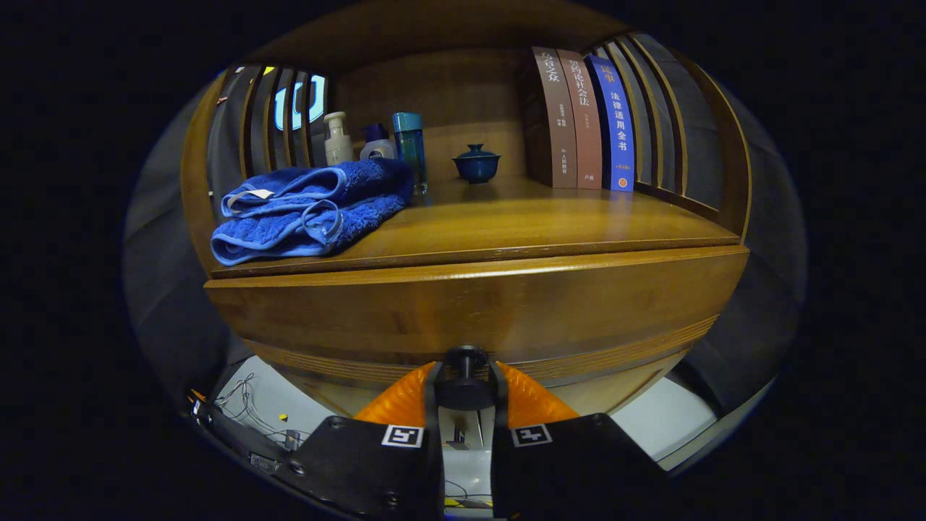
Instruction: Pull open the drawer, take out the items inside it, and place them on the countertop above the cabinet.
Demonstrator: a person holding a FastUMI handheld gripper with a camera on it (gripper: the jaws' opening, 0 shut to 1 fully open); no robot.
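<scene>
Step in hand, as I judge it: pulling the drawer open. The gripper (465,376) sits low and centred against the drawer front (477,304), its two fingers closed together on the dark round knob (465,359), one pressing each side, so the jaws are clamped on the knob. The drawer looks shut or barely started; its front lies close under the countertop (521,217) edge and nothing of the inside shows, so the items to be taken out are hidden. Next move, by my reckoning: a straight pull back toward the camera, level, keeping the clamp firm so the knob does not slip out. Surroundings, left to right on the countertop: a folded blue towel (307,210) at the left front, overhanging the edge slightly; behind it a pale pump bottle (337,139), a small white bottle with a dark cap (377,143) and a tall teal bottle (410,148) just beside the towel; a small dark blue lidded cup (477,163) near the middle back; three upright books (582,119) at the right against the slatted side. The middle and right front of the top lie bare, fair room for setting things down. Below left, loose wires (246,405) lie on a pale floor, apart from the drawer's path so far as can be told.
</scene>
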